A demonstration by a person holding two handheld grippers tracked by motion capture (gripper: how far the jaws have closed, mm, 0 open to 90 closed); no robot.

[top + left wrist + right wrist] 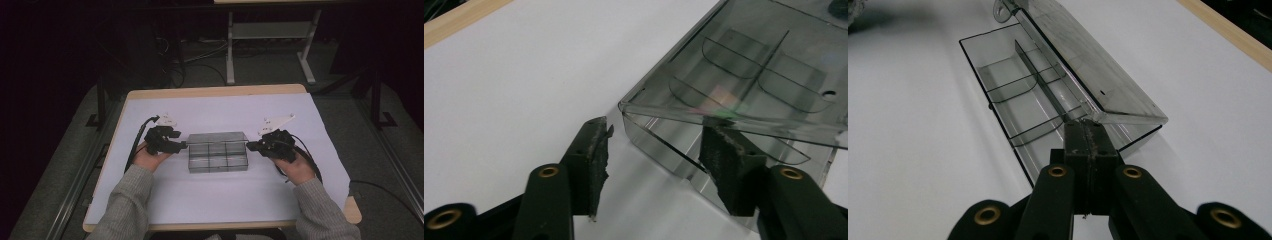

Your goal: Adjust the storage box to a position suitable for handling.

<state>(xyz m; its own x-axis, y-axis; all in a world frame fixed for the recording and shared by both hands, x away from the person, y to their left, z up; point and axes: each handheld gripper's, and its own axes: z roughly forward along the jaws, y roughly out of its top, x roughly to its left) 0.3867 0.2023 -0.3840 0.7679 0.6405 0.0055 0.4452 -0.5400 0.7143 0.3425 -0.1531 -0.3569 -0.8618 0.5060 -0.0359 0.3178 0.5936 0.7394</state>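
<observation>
- A clear compartment box [218, 151] sits mid-bench on the white sheet [225, 200], its lid [1088, 65] partly raised.
- The left gripper [175, 145] is at the box's 9 o'clock end; its jaws stand apart, one inside the box wall under the lid, one outside, not pressing.
- The right gripper [255, 146] at 3 o'clock has its jaws pinched together on the lid's corner.
</observation>
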